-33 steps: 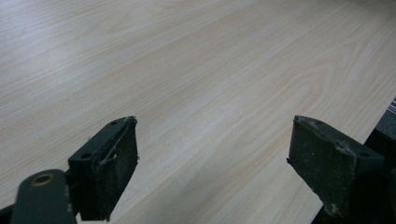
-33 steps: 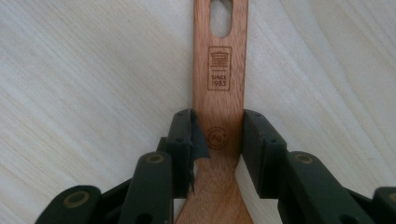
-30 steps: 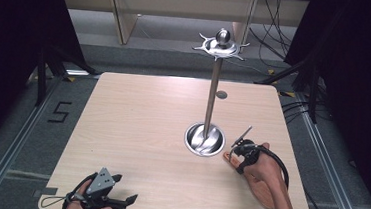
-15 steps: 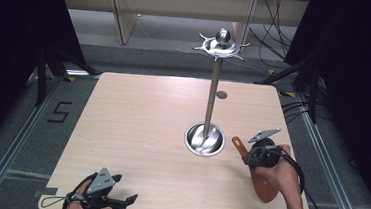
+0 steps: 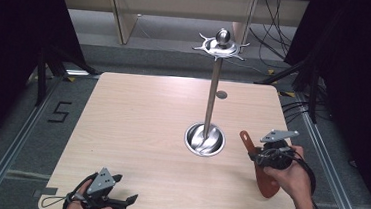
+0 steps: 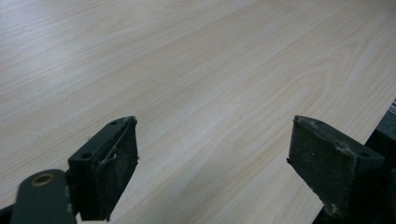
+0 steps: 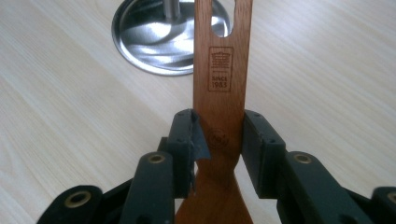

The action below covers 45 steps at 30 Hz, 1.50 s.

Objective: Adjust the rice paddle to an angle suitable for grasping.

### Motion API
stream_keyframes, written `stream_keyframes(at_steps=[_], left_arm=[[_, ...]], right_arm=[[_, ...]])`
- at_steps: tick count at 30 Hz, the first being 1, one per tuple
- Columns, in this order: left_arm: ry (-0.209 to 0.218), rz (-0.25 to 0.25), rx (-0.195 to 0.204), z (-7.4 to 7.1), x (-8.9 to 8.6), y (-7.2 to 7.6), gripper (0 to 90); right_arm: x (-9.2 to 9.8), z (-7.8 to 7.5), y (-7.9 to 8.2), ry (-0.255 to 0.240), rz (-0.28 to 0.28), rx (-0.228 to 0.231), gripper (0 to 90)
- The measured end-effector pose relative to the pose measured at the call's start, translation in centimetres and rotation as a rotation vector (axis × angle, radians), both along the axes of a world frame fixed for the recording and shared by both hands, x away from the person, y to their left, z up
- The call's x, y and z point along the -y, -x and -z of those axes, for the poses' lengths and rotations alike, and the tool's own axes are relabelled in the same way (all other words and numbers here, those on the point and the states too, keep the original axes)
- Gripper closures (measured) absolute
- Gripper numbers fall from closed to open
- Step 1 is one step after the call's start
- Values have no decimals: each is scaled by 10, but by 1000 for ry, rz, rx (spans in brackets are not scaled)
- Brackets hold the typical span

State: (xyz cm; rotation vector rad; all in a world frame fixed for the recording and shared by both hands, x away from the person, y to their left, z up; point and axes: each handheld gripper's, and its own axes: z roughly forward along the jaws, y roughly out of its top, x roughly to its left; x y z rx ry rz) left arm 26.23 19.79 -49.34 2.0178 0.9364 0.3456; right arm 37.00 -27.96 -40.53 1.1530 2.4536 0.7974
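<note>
Wooden spatula [image 7: 219,93] is clamped by the right gripper [image 7: 218,140], jaws closed partway on the handle's flat sides. Long axis runs straight out from the jaws; the hole end is pointed at the steel stand [image 5: 205,138], blade trailing under the hand. Stand base lies just beyond the handle tip; hooks sit at the top of the pole. Left gripper [image 5: 116,199] is parked wide open, nothing held, well apart, so the right side is nearer.

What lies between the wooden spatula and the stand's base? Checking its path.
Bare table between spatula and base, per the high view.
</note>
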Motion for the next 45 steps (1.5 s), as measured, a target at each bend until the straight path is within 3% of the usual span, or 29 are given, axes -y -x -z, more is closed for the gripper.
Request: stream_keyframes(at_steps=[1,3,7,12,13,14,15,19,20,27,28,29,31,33,34,36,39,42,43,44,45], left_arm=[[-6,-1,-5,0,0,0,152],[-9,2,-11,-1,0,1,151],[15,-3,-3,-1,0,1,151],[16,-6,1,0,1,1,152],[-3,2,0,-1,-1,1,152],[-16,6,-1,-1,-1,0,152],[13,-3,-2,-1,0,1,151],[9,-6,2,-1,0,1,151],[5,-3,-1,-1,-1,1,151],[13,-4,1,-1,0,1,152],[-15,1,-2,-2,-2,1,151],[8,-3,0,-1,-1,1,152],[9,-7,4,-1,0,1,151],[15,-7,3,-1,0,1,151],[15,-7,3,-1,0,1,151],[16,-8,2,-1,0,1,152],[-10,5,-2,-2,-2,0,151],[1,-9,-10,-1,-1,1,152],[-2,-8,-7,-1,-2,1,152],[0,-2,-1,-1,-2,0,151],[0,-2,-1,-1,-2,0,151]], right_arm=[[1,1,0,-10,2,48,670],[3,-4,1,-7,-9,35,670],[8,-11,2,-39,-17,66,670],[10,-22,7,-119,-10,114,670],[11,-23,6,-130,-22,145,670],[11,-26,7,-152,-12,146,669],[11,-26,7,-158,-22,166,670],[10,-32,7,-208,-20,180,670],[9,-34,6,-228,-22,206,670],[0,-48,5,-308,-41,269,670],[-1,-50,5,-313,-44,275,670],[-2,-51,5,-313,-43,283,670],[-3,-54,4,-298,-60,291,670],[-6,-54,5,-317,-54,300,670],[-7,-56,6,-318,-59,281,670],[-10,-57,5,-330,-60,317,670],[-11,-61,6,-330,-65,312,670],[-14,-66,7,-356,-66,353,670],[-13,-69,7,-351,-82,339,670],[-15,-70,8,-365,-73,366,670],[-15,-73,8,-369,-80,354,670]])
